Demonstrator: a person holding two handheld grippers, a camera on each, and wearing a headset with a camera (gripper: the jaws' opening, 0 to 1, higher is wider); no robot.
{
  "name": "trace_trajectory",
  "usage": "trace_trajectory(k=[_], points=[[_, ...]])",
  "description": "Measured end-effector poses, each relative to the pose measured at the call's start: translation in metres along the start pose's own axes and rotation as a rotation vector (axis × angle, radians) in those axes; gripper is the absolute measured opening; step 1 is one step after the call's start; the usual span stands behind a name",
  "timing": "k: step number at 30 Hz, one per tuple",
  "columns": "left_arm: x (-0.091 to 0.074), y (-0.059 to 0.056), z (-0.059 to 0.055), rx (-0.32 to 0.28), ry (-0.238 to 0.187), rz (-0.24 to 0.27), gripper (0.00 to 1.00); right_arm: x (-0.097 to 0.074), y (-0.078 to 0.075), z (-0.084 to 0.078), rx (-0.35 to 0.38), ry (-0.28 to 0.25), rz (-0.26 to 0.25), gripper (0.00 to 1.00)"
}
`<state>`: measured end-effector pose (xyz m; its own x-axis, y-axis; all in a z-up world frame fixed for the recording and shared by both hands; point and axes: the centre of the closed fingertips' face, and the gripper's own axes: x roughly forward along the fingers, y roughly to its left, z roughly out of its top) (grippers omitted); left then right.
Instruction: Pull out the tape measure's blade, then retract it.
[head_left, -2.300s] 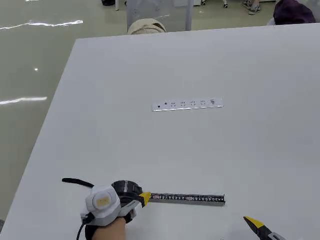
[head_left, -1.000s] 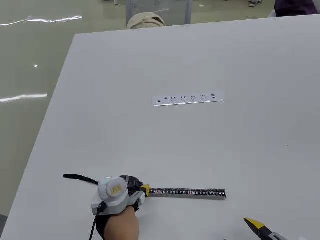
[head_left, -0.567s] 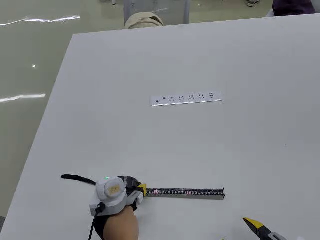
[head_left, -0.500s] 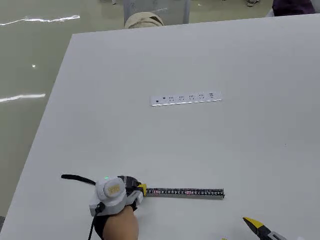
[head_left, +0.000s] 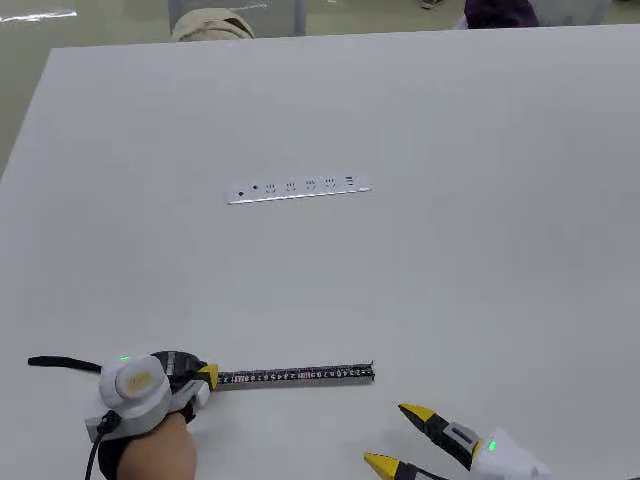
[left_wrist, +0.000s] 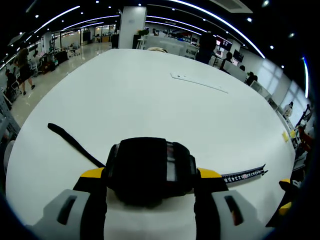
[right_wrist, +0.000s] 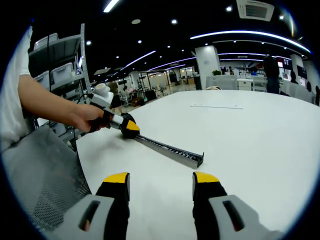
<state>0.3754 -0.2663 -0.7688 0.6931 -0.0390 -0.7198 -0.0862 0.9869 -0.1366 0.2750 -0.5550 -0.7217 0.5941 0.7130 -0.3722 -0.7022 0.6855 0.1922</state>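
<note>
A black tape measure (head_left: 180, 362) lies near the table's front left, with my left gripper (head_left: 200, 378) shut on its case (left_wrist: 152, 170). Its blade (head_left: 295, 375) lies drawn out flat on the table toward the right, ending in a hook (right_wrist: 199, 160). A black wrist strap (left_wrist: 75, 145) trails from the case to the left. My right gripper (head_left: 398, 437) hovers open, just in front and to the right of the blade's end, with nothing between its yellow fingertips (right_wrist: 117, 177). In the right gripper view the blade (right_wrist: 167, 148) runs just beyond the right gripper (right_wrist: 161, 179).
A white power strip (head_left: 300, 188) is set flat into the white table (head_left: 450, 250) at mid-depth. The table's left edge is close to the left gripper. A grey mesh chair back (right_wrist: 45, 180) stands by the front edge. People and desks are far off.
The head camera has swung right. The blade's drawn-out length looks about the same. My right gripper has come up closer to the blade's end, both tips now showing.
</note>
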Motion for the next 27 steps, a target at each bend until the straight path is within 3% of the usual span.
trace_trajectory(k=[7,27], points=[[0.002,0.001,-0.001,-0.001,0.004,-0.005,0.69,0.010,-0.005,0.005,-0.036,0.004,0.059,0.51],[0.001,0.000,-0.001,0.004,0.010,-0.016,0.70,0.033,-0.032,0.012,-0.081,0.010,0.126,0.47]])
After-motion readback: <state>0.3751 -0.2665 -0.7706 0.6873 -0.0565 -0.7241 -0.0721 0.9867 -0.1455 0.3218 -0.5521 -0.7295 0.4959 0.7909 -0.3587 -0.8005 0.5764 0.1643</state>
